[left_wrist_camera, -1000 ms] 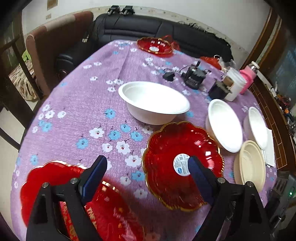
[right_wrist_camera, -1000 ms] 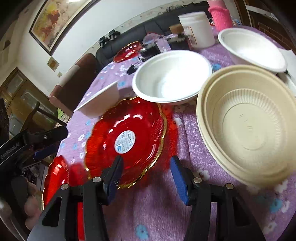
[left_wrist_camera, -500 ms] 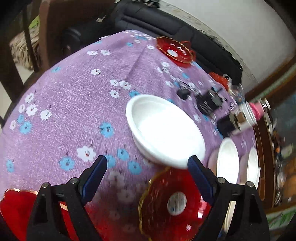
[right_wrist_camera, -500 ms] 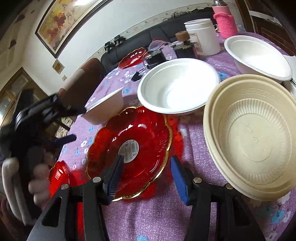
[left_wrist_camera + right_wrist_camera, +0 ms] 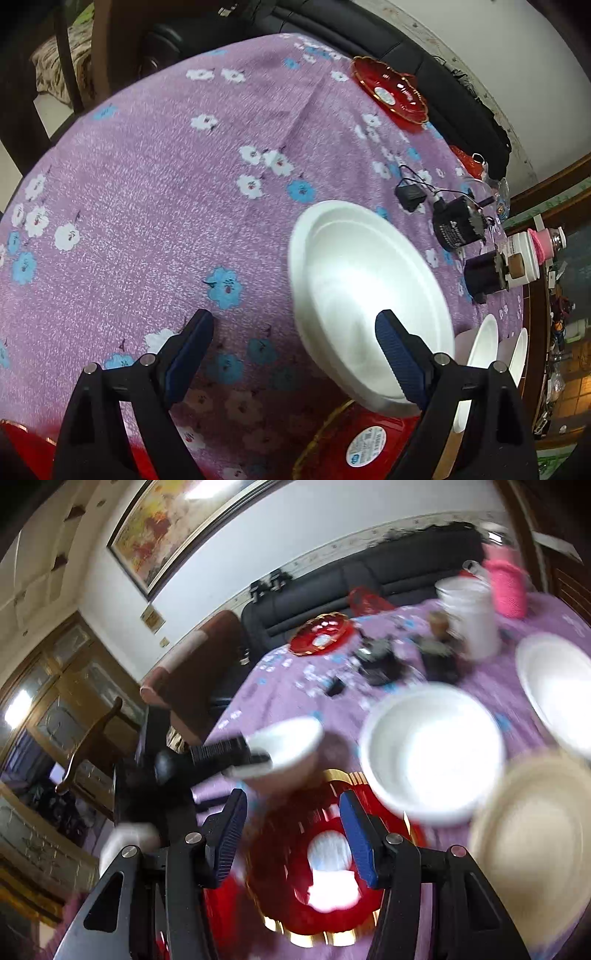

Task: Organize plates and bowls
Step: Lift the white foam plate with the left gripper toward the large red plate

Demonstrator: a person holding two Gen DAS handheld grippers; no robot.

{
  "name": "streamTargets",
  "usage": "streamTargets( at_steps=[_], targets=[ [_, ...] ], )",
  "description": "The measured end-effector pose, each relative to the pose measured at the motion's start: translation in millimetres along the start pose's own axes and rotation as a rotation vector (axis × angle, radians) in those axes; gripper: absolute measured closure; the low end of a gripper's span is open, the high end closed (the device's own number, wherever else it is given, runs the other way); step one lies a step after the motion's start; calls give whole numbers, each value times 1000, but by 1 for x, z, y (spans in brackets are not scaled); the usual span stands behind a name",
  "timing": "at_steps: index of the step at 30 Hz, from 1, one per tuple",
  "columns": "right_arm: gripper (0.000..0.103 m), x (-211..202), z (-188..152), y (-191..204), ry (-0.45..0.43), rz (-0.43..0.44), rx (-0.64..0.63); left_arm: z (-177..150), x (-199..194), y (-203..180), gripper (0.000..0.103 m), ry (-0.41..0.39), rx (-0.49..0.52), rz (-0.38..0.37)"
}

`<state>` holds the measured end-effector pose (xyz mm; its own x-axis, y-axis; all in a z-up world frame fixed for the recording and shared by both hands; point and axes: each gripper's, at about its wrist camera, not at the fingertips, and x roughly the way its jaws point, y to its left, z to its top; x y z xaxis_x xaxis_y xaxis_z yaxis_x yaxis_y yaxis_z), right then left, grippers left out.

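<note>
My left gripper (image 5: pixel 293 354) is open wide at the near rim of a large white bowl (image 5: pixel 369 295): one finger hangs over the bowl's inside, the other over the cloth. The right wrist view, blurred, shows that same bowl (image 5: pixel 288 742) with the left gripper's fingers (image 5: pixel 221 751) at its rim. My right gripper (image 5: pixel 293 836) hovers open above a red gold-edged plate (image 5: pixel 325 871), nothing between its fingers. That plate (image 5: pixel 358 443) lies just below the large bowl. A second white bowl (image 5: pixel 432 753), a beige bowl (image 5: pixel 535 834) and a third white bowl (image 5: pixel 557 686) sit to the right.
A purple flowered cloth (image 5: pixel 147 184) covers the round table. Another red plate (image 5: pixel 391 92) sits at the far edge, one more (image 5: pixel 22 443) at the near left. Black adapters and cables (image 5: pixel 454 225), a white tub (image 5: pixel 469 616) and a pink bottle (image 5: pixel 506 587) stand behind the bowls. A black sofa and chairs surround the table.
My left gripper has left the red plate, rolled, and come down at the large white bowl's rim. My right gripper has risen above the red plate. Both jaws kept their width.
</note>
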<state>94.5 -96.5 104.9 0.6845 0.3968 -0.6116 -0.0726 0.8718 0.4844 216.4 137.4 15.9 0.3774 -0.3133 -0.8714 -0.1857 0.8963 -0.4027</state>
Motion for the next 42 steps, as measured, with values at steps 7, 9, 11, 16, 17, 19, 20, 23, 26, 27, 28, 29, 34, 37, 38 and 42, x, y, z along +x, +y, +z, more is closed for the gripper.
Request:
streamTargets(
  at_steps=[7,9,11,16,17,19,20,23,26,27,28,29,34,37,38,42],
  targets=[
    [54,83,53,8,165,-75,16,10,1,12,15,22,-42,-59],
    [57,105,54,11,207,-114,-4,12,2,12,16,31,-40,-64],
    [60,123,55,15,235,-161,-21,13,3,11,21,41,-29,-68],
    [61,146,54,13,271,-192,-8,16,6,9,33,48,-13,-42],
    [61,148,53,11,277,-185,5,17,6,9,35,49,-11,-43],
    [61,149,51,10,279,-180,12,18,7,8,40,54,-4,-56],
    [62,147,51,10,270,-176,16,18,7,8,48,60,-6,-64],
    [62,133,53,9,222,-140,47,16,10,6,57,67,8,-63],
    [63,134,53,6,233,-137,65,16,10,7,59,65,5,-69],
    [63,130,53,6,211,-121,75,16,10,6,63,67,7,-63],
    [63,125,54,5,186,-101,86,16,10,7,65,69,14,-54],
    [63,119,57,4,157,-73,99,16,10,8,65,71,14,-57],
    [61,112,63,-4,150,-173,60,18,10,13,68,79,1,-75],
    [61,127,54,-10,230,-180,66,17,9,11,68,78,9,-64],
    [61,131,51,-8,240,-177,59,17,9,11,68,78,9,-63],
    [92,141,42,4,283,-163,21,16,9,10,74,87,7,-59]
  ],
)
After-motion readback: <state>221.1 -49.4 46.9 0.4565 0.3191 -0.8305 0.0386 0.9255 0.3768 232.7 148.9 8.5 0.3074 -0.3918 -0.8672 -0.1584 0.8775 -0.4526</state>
